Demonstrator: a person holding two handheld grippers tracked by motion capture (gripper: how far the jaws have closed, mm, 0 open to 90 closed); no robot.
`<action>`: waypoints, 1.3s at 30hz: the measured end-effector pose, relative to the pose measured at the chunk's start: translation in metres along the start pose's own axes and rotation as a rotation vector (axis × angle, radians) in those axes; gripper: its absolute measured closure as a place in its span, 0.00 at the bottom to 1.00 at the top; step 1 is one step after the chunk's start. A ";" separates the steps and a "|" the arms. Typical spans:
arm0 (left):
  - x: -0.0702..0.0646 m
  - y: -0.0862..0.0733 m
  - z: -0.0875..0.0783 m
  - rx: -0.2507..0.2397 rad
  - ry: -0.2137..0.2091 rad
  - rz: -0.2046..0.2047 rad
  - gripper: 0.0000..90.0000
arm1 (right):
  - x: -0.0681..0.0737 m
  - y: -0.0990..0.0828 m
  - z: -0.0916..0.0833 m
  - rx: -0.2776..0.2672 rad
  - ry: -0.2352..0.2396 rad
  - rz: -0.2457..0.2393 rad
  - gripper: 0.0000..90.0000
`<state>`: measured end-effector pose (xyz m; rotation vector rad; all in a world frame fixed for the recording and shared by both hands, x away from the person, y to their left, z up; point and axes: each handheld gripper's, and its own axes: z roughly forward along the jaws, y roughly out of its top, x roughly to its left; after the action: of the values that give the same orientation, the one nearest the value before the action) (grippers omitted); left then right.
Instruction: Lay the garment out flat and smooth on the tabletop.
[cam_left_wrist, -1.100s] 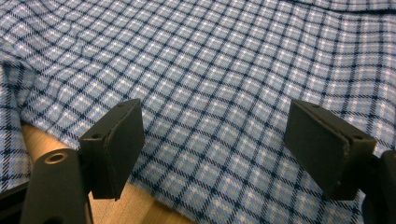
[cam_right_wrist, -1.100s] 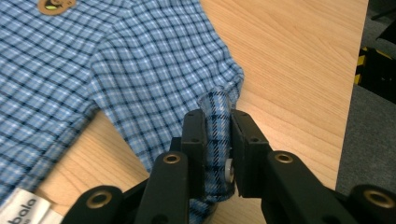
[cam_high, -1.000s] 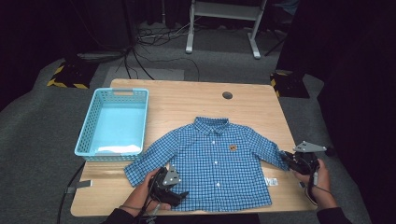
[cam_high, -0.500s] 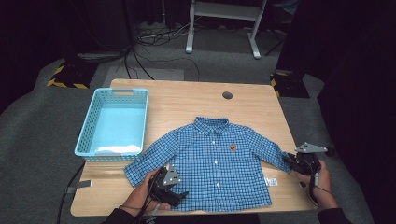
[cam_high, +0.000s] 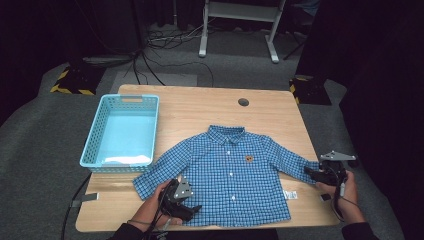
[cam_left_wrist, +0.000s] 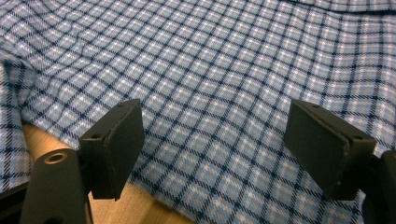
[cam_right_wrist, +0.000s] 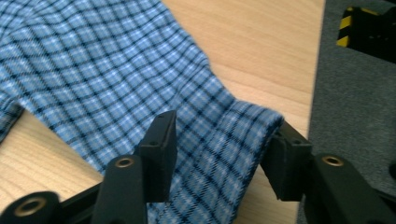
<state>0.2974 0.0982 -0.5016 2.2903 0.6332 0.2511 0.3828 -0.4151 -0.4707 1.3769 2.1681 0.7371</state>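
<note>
Checked shirt (cam_high: 230, 180) spread flat on tabletop (cam_high: 200, 107); left tongs (cam_left_wrist: 224, 144) held spread over hem, right tongs (cam_right_wrist: 219, 149), just opened, parted around cuff

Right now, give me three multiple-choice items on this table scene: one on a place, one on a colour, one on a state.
1. Where does the basket stand relative to the shirt?
A. On the shirt
B. To its left in the high view
C. To its right, at the table edge

2. What colour is the basket?
A. Light blue
B. Red
C. Black

3. How does the right gripper stand at the sleeve cuff?
A. Clamped flat on bare wood
B. Raised high over the basket
C. Jaws apart, with the cuff between them

Answers:
1. B, the basket sits on the table left of the spread shirt.
2. A, its walls and bottom are pale blue.
3. C, the right gripper view shows the jaws either side of the cuff; they have just been opening.
</note>
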 end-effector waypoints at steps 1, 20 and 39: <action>0.000 0.000 0.000 0.000 0.000 0.000 0.22 | -0.001 0.000 0.000 0.001 -0.007 0.005 0.50; 0.000 0.000 0.000 -0.003 0.000 0.004 0.22 | 0.004 0.009 -0.005 -0.076 0.009 0.048 0.23; 0.000 0.000 0.000 -0.004 -0.002 0.002 0.22 | 0.038 0.038 -0.016 -0.108 0.025 -0.113 0.25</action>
<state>0.2977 0.0985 -0.5020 2.2870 0.6286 0.2507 0.3831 -0.3702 -0.4380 1.1864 2.1717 0.8194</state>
